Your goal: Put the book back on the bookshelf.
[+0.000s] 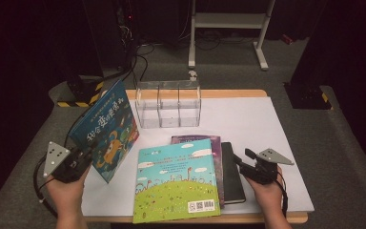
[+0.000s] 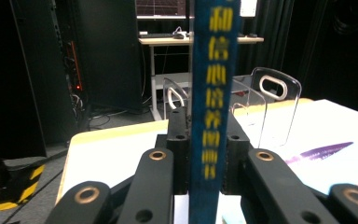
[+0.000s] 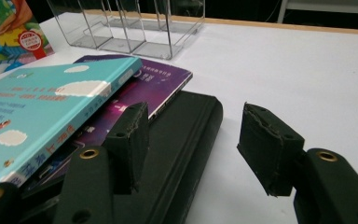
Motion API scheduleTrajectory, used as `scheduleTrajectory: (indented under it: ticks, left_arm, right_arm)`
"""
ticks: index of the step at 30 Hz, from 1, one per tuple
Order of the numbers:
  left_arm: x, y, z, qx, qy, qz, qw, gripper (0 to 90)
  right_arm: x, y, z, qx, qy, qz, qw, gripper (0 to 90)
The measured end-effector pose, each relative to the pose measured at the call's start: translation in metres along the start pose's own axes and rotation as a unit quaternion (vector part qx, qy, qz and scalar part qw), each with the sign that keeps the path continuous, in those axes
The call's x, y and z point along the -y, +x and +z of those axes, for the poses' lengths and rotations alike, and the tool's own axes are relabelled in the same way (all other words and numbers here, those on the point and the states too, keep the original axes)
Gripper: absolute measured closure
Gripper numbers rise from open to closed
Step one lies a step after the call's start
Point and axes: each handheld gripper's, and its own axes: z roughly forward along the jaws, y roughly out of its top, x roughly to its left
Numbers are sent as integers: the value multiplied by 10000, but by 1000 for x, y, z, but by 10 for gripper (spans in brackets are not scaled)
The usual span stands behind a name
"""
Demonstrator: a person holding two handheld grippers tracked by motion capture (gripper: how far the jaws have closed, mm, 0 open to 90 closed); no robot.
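My left gripper (image 1: 78, 162) clamps the blue book (image 1: 106, 131) by its spine — I'd keep it upright while steering it into the clear rack (image 1: 169, 103) — my right gripper (image 1: 248, 164) gapes empty beside the black book (image 1: 232, 172).

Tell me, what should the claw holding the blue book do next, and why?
Probably carry the blue book toward the clear divider rack and slot it in. The left claw is shut on its spine with the book upright, and the rack's compartments look empty.
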Motion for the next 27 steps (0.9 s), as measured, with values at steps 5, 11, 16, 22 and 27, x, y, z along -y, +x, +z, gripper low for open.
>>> scheduleTrajectory:
  ticks: [5,11,16,22,27]
  left_arm:
    - [-1,4,7,141,-15,-143,9998,731]
    - [-8,5,14,269,36,105,9996,791]
    - [-13,1,18,225,106,245,9994,825]
    - [-30,-16,34,119,214,410,9989,831]
    - [-52,-29,59,189,322,301,9988,831]
  right_arm:
    - [5,1,-5,29,58,-13,10000,419]
    - [14,-1,-13,104,157,17,9998,418]
    - [13,-1,-15,71,273,-71,9996,418]
    - [8,-2,-21,8,300,-239,9993,424]
    - [9,-2,-26,-159,15,-262,9995,428]
